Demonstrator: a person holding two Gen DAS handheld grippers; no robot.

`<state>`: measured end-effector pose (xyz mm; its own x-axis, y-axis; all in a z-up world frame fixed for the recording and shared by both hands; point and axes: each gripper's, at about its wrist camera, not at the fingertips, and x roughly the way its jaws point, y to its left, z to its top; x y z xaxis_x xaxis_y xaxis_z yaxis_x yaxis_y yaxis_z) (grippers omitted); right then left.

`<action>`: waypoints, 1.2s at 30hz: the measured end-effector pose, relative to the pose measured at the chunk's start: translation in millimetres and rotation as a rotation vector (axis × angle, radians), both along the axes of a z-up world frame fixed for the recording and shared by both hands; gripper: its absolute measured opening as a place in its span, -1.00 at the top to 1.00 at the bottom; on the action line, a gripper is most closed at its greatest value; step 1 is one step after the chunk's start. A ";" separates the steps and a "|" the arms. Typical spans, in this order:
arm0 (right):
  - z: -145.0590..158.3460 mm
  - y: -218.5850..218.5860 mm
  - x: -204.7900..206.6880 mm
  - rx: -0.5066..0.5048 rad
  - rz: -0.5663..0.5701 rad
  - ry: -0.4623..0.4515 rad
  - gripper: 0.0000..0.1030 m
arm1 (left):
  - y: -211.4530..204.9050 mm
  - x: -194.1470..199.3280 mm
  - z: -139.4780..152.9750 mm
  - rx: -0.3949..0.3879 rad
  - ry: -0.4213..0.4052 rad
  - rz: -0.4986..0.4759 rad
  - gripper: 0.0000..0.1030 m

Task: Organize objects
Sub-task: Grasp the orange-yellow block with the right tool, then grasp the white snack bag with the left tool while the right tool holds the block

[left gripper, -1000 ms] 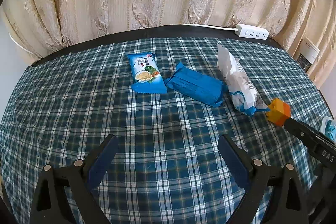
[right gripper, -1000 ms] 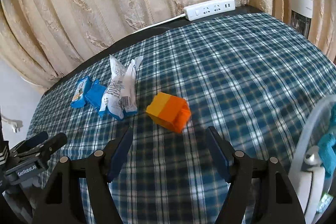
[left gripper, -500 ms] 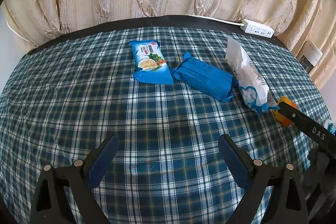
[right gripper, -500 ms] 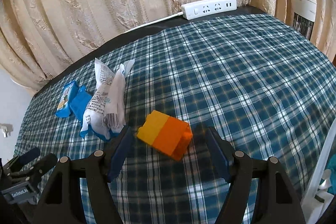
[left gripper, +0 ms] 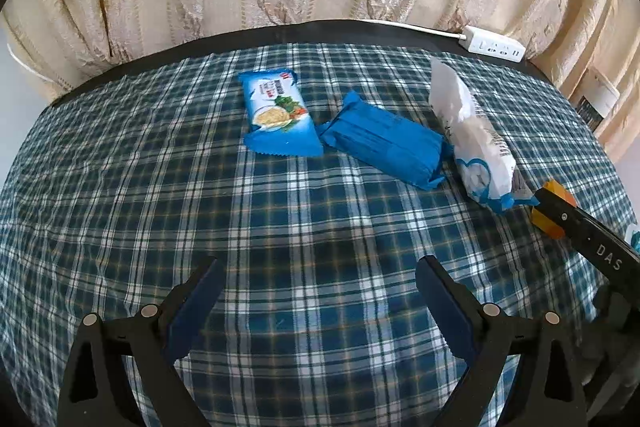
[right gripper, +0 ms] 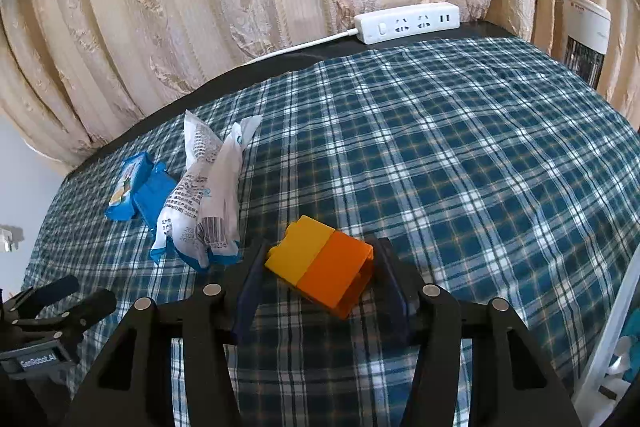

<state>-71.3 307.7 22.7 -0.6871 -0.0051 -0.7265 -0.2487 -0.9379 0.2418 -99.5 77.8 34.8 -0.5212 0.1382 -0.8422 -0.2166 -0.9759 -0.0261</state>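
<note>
Flanking orange-yellow block (right gripper: 320, 269) – right gripper (right gripper: 320, 283) closed on it; left gripper (left gripper: 316, 303) wide open, low over cloth.

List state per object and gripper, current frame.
right gripper: fingers closed against the block's sides
yellow-orange block: on the cloth, between the fingers
left gripper: open, holding nothing
white packet: lying, top end crumpled
blue wrapped pack: sealed, lying flat
picture snack packet: sealed, flat
power strip: sockets unused

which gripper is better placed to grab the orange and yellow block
Right. The right gripper already straddles the orange and yellow block, fingers close on both sides. The left gripper is open over bare tablecloth.
</note>
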 end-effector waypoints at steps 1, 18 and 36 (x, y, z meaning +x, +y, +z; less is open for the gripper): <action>1.0 1.1 1.5 0.001 -0.006 -0.002 -0.05 | 2.7 0.2 1.4 -0.004 0.003 -0.004 -0.91; 9.9 9.5 49.7 -0.014 -0.007 0.032 -0.02 | 68.9 -9.9 30.0 0.002 0.052 -0.094 -0.91; 7.2 23.5 57.1 -0.084 -0.015 0.082 -0.02 | 139.1 -47.9 12.6 -0.089 0.062 -0.166 -0.47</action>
